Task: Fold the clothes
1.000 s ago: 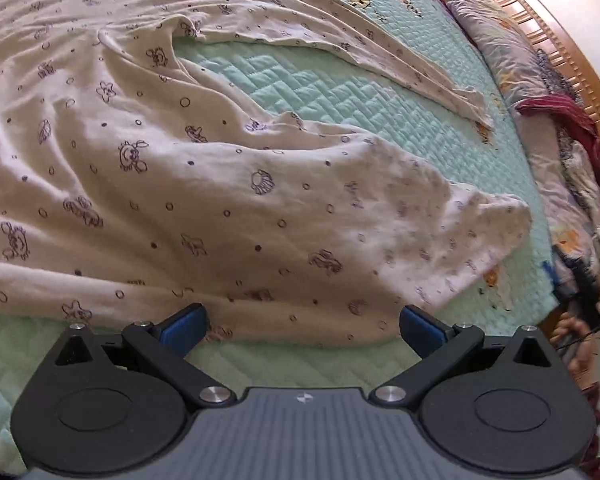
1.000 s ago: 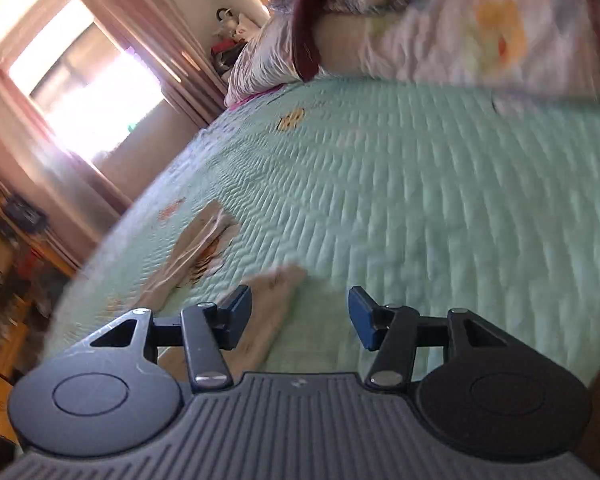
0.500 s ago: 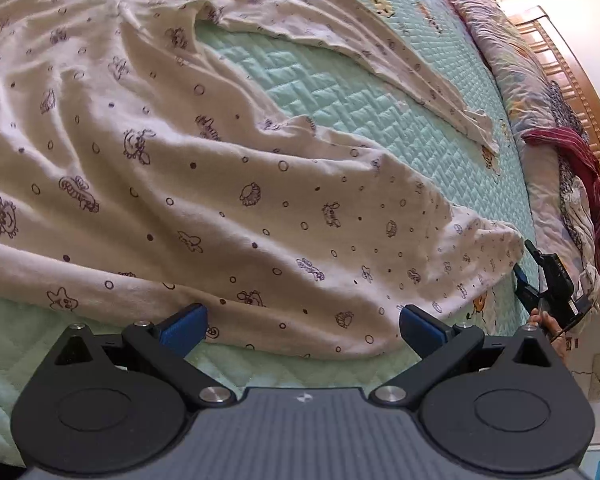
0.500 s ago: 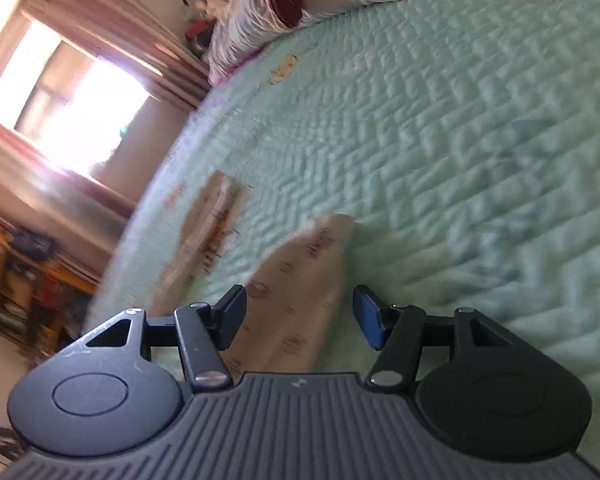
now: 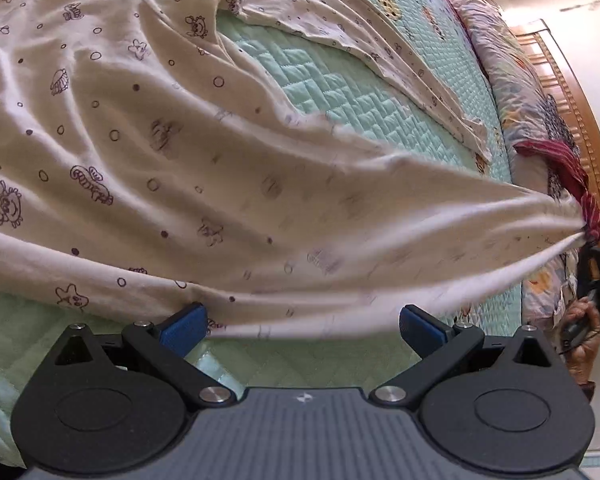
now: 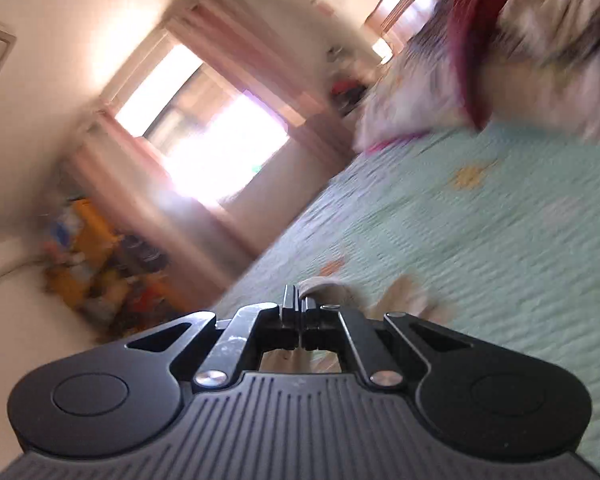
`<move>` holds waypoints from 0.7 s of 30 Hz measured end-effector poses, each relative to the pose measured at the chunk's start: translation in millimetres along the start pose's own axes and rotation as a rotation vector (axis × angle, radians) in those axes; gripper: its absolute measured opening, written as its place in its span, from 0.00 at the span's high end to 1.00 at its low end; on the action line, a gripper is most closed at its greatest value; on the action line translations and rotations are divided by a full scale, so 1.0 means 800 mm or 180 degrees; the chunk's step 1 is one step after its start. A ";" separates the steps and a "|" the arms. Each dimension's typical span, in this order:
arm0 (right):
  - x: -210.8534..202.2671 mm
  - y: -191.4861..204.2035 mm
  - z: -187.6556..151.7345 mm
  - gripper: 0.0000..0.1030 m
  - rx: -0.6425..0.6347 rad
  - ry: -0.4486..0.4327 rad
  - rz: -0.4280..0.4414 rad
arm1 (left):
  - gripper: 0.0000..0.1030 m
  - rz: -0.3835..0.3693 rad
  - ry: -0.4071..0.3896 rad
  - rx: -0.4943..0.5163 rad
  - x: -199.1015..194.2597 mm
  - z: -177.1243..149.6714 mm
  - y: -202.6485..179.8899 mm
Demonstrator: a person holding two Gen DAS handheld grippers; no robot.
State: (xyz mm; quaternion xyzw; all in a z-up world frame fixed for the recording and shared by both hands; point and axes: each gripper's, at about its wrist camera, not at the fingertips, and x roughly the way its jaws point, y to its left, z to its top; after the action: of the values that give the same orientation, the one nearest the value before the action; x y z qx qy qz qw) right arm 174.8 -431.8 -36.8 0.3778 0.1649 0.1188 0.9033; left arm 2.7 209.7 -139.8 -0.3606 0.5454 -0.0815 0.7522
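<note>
The cream printed garment (image 5: 148, 152) is being spread across the green quilted bed (image 5: 340, 92), filling the nine-to-twelve o'clock area of the left wrist view. The left gripper (image 5: 302, 322) is being held spread wide at six o'clock, just above the garment's near hem. At three o'clock, a garment corner is being pulled taut by the right gripper (image 6: 300, 312), whose jaws have just been closing and are pinching the cloth.

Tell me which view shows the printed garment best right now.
Left wrist view: the cream printed garment spreads over the green quilt, one end pulled taut by the right gripper. Right wrist view, blurred, shows only a scrap at its shut jaws.
</note>
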 end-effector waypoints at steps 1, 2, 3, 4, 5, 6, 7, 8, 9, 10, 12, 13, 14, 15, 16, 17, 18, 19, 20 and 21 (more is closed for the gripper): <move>-0.009 -0.017 0.004 0.97 0.0027 -0.0010 -0.0146 | 0.01 0.0002 0.0005 0.0010 0.000 0.000 0.000; -0.012 -0.045 0.000 0.94 0.0136 0.0094 -0.0269 | 0.01 0.0003 0.0011 0.0019 -0.001 0.000 0.000; -0.012 -0.075 -0.008 0.91 0.0246 0.0279 -0.0427 | 0.01 0.0005 0.0016 0.0029 -0.001 -0.001 0.000; -0.011 -0.102 -0.020 0.86 0.0313 0.0475 -0.0675 | 0.01 0.0007 0.0021 0.0039 -0.002 -0.001 0.000; -0.013 -0.126 -0.033 0.85 0.0345 0.0625 -0.0964 | 0.01 0.0009 0.0026 0.0049 -0.002 -0.001 0.001; -0.022 -0.145 -0.045 0.85 0.0373 0.0650 -0.1198 | 0.01 0.0010 0.0032 0.0058 -0.003 -0.001 0.001; -0.035 -0.160 -0.055 0.85 0.0456 0.0589 -0.1291 | 0.01 0.0012 0.0037 0.0068 -0.003 -0.002 0.001; -0.049 -0.173 -0.064 0.85 0.0553 0.0506 -0.1330 | 0.01 0.0014 0.0042 0.0078 -0.004 -0.002 0.001; -0.061 -0.178 -0.071 0.85 0.0626 0.0408 -0.1297 | 0.01 0.0015 0.0048 0.0087 -0.004 -0.002 0.001; -0.070 -0.178 -0.075 0.84 0.0643 0.0329 -0.1264 | 0.01 0.0017 0.0053 0.0097 -0.005 -0.002 0.001; -0.085 -0.167 -0.085 0.78 0.0551 0.0277 -0.1212 | 0.01 0.0033 0.0021 0.0096 -0.009 -0.003 0.002; -0.088 -0.156 -0.094 0.76 0.0473 0.0316 -0.1114 | 0.01 0.0041 -0.0046 0.0130 -0.014 -0.005 -0.001; -0.089 -0.144 -0.101 0.75 0.0399 0.0366 -0.0957 | 0.01 0.0049 -0.0115 0.0166 -0.019 -0.006 -0.004; -0.088 -0.132 -0.107 0.73 0.0328 0.0426 -0.0806 | 0.01 0.0058 -0.0183 0.0203 -0.025 -0.008 -0.007; -0.086 -0.120 -0.114 0.66 0.0263 0.0500 -0.0665 | 0.01 0.0066 -0.0252 0.0239 -0.030 -0.009 -0.010; -0.083 -0.109 -0.119 0.62 0.0210 0.0562 -0.0559 | 0.01 0.0069 -0.0311 0.0324 -0.036 -0.011 -0.016; -0.077 -0.102 -0.121 0.55 0.0195 0.0587 -0.0528 | 0.01 0.0083 -0.0357 0.0398 -0.040 -0.013 -0.022; -0.068 -0.100 -0.120 0.51 0.0218 0.0582 -0.0557 | 0.01 0.0124 -0.0387 0.0470 -0.044 -0.015 -0.028; -0.060 -0.103 -0.119 0.51 0.0257 0.0572 -0.0610 | 0.01 0.0167 -0.0417 0.0541 -0.048 -0.017 -0.034; -0.052 -0.106 -0.118 0.51 0.0295 0.0561 -0.0664 | 0.01 0.0191 -0.0418 0.0578 -0.050 -0.018 -0.036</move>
State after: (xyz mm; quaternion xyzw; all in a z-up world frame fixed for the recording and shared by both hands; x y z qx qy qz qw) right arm 107.4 -443.2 -151.3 0.3880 0.2873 0.0492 0.8743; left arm -18.1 202.8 -93.6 -0.2791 0.4959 -0.0842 0.8180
